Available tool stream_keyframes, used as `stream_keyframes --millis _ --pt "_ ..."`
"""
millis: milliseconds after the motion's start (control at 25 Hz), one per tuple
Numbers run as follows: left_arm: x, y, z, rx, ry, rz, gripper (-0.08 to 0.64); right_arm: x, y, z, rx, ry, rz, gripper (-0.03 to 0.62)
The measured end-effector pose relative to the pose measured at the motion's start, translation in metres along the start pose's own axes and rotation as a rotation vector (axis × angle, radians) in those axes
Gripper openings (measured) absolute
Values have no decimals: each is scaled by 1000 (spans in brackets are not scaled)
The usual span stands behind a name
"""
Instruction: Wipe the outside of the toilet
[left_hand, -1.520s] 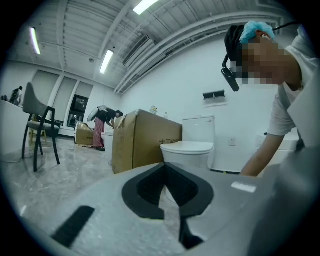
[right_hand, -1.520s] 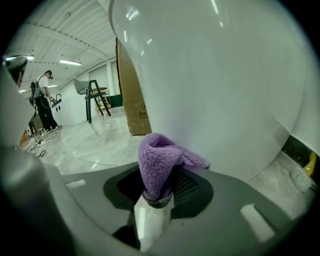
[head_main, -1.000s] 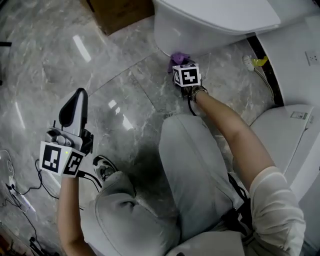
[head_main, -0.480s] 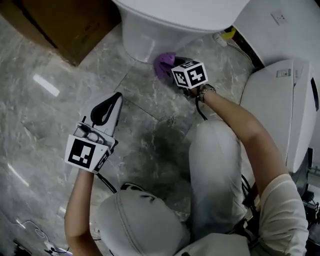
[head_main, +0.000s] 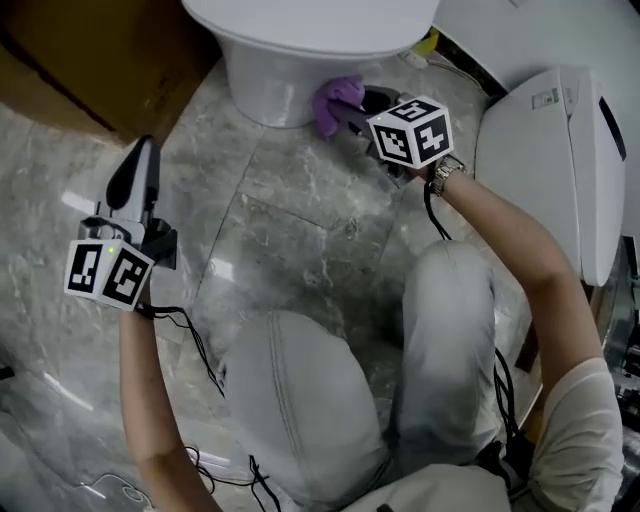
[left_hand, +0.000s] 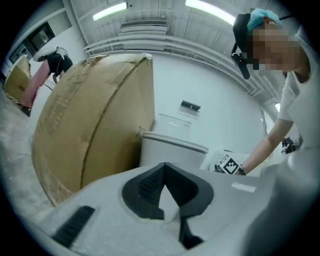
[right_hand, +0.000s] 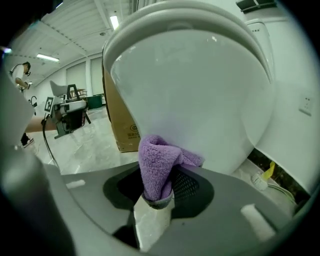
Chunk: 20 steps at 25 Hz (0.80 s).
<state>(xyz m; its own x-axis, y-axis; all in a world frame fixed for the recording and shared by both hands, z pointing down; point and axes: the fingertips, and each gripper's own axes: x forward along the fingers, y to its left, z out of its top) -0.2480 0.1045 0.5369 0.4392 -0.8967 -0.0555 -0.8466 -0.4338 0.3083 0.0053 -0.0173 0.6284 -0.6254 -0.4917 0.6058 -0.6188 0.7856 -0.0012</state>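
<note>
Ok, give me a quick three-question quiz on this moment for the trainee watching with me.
1. True or false: the right claw is shut on the purple cloth.
2. The left claw holds: A a brush, B a sponge, C nothing.
3. Name the brown thing standing beside the toilet.
Key: 1 true; 2 C; 3 cardboard box.

Cardboard box (head_main: 105, 60) on grey marble floor (head_main: 300, 230)
</note>
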Motion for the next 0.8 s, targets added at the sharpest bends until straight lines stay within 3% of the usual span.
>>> stream_keyframes --millis 160,320,440,640,800 --pt "22 -48 -11 127 109 -180 6 -16 0 15 35 -9 -21 141" --pt "43 -83 -25 117 162 -280 6 -38 3 33 104 9 -13 143" --pt "58 -81 -29 110 177 -302 6 -54 4 43 121 -6 -19 143" --pt "68 -64 -43 90 164 -250 6 -81 16 70 103 -99 -7 143" --pt "60 -68 -51 67 186 -264 6 -86 20 72 164 -114 -18 143"
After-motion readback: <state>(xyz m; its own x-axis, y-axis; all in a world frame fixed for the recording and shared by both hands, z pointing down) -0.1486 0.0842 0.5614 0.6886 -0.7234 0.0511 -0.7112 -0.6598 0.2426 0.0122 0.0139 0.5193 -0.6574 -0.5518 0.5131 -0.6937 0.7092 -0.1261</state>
